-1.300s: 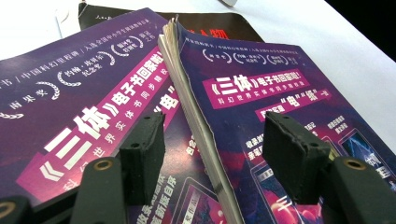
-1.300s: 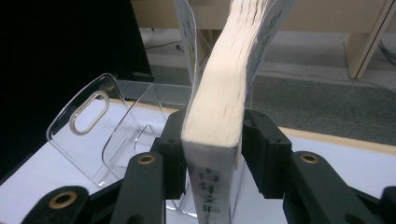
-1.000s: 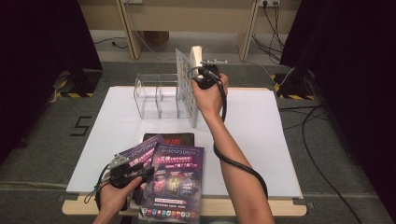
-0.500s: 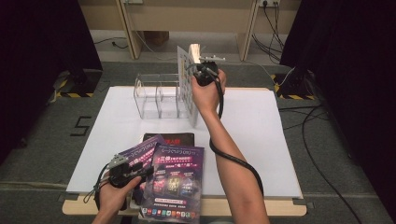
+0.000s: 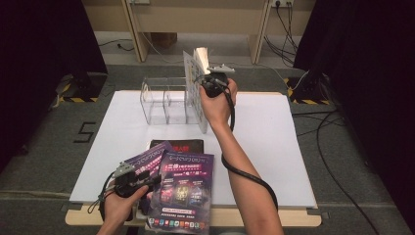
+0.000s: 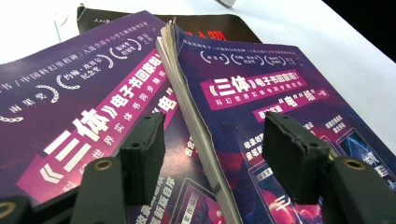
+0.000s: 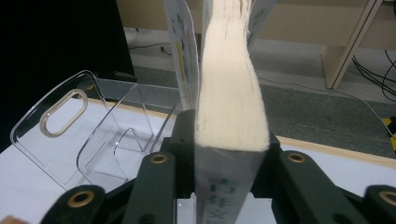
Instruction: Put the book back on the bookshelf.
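The thick white-covered paperback book (image 7: pixel 231 116) stands upright between the right gripper's (image 7: pixel 229 140) 2 black jaws, page edges toward the camera, both pads touching its covers near the lower end. These jaws have just been closing and opening again around it, so the hold looks light rather than firm. In the high view the book (image 5: pixel 199 56) rises above the right gripper (image 5: pixel 211 83) at the right end of the clear acrylic divided rack (image 5: pixel 164 100), beside a thin white upright booklet (image 5: pixel 193 90) already standing there.

I judge the book fairly heavy and stiff across its spine but loose at the fore-edge; its pages fan and bow, and glossy covers may slip. Gripping low, close to the spine, should keep it from sagging.

The left gripper (image 6: pixel 215 158) hovers with jaws wide apart, nothing between the pads, over 2 purple glossy paperback books (image 6: pixel 261 107) lying overlapped on the white table top (image 5: pixel 264 132), a dark-covered book (image 5: pixel 178 145) beneath them. Their soft covers flex, so take the raised spine edge.
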### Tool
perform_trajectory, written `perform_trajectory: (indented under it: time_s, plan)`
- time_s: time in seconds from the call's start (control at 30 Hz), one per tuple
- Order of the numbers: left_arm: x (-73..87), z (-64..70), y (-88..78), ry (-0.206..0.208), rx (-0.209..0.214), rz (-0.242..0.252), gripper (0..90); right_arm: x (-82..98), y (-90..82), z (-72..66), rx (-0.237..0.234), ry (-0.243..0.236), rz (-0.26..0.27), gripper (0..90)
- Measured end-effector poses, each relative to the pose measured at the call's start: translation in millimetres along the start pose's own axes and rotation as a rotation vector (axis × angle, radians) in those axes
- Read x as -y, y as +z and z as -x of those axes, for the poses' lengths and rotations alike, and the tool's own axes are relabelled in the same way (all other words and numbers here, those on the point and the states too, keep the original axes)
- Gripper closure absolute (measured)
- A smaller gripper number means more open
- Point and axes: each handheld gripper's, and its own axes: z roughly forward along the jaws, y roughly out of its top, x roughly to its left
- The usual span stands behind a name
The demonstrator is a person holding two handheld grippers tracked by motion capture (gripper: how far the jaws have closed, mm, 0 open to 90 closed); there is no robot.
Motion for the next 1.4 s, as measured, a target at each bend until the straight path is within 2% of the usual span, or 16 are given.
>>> perform_trajectory:
  time_s: [0.23,0.47,1.03,1.4]
  plan:
    - [0.7,1.6,1.4,0.002,-0.001,-0.002,37.4,1.5,-10.6,3.0,-0.029,0.020,-0.016,65.1]
    - [0.9,3.3,1.8,0.010,-0.005,-0.004,36.8,4.3,-19.6,3.8,-0.040,0.013,-0.003,62.9]
    - [0.4,5.1,3.6,0.018,-0.005,-0.011,36.0,14.8,-40.3,10.2,-0.083,0.048,0.002,58.7]
    - [-6.4,7.6,8.8,0.026,-0.008,-0.010,36.1,29.9,-52.4,17.6,-0.118,0.069,-0.025,57.0]
